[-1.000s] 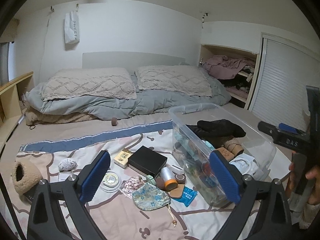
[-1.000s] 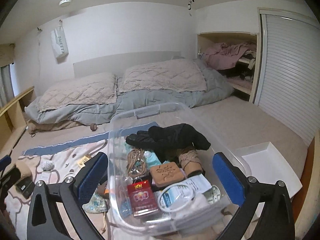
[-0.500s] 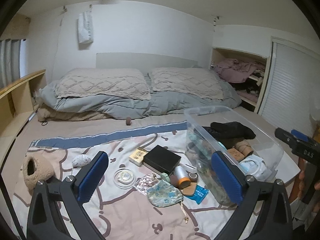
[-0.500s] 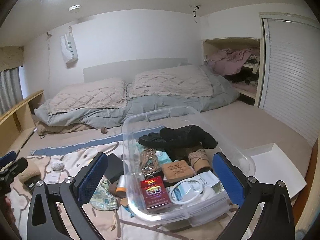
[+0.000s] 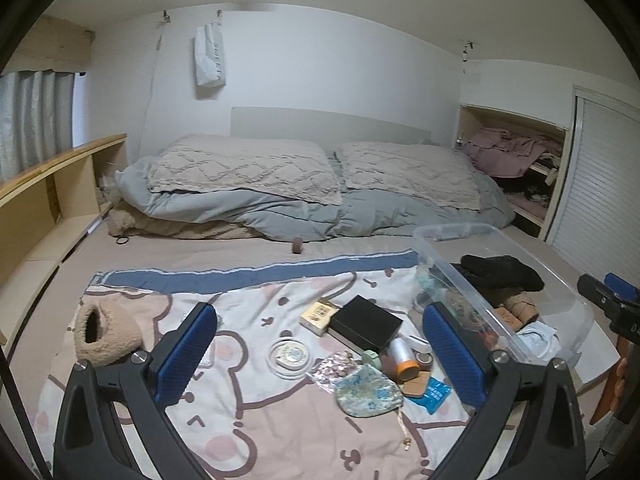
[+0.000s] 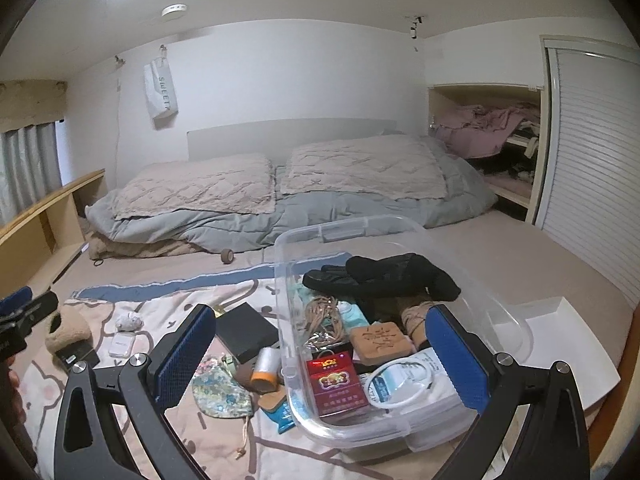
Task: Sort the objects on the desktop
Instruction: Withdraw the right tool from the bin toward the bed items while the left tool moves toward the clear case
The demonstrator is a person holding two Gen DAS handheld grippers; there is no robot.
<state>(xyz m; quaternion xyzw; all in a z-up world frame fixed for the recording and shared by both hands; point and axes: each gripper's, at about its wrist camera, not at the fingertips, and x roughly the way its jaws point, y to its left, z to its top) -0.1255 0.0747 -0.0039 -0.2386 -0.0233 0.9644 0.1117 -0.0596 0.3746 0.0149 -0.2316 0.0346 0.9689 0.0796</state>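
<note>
Small objects lie on a patterned blanket on a bed: a black box, a silver cylinder with an orange cap, a floral drawstring pouch, a round tin and a fuzzy tan slipper. To their right stands a clear plastic bin holding black gloves, a red packet and a tan block. My left gripper hangs open above the loose objects. Over the bin's near end my right gripper is open. Neither holds anything.
Two pillows and a grey duvet fill the far end of the bed. A white lid lies right of the bin. A wooden shelf runs along the left, a louvred door on the right.
Both grippers have risen and drawn back toward the left, so the bed and objects sit lower and smaller in view. Both jaws stayed open; nothing was picked up.
</note>
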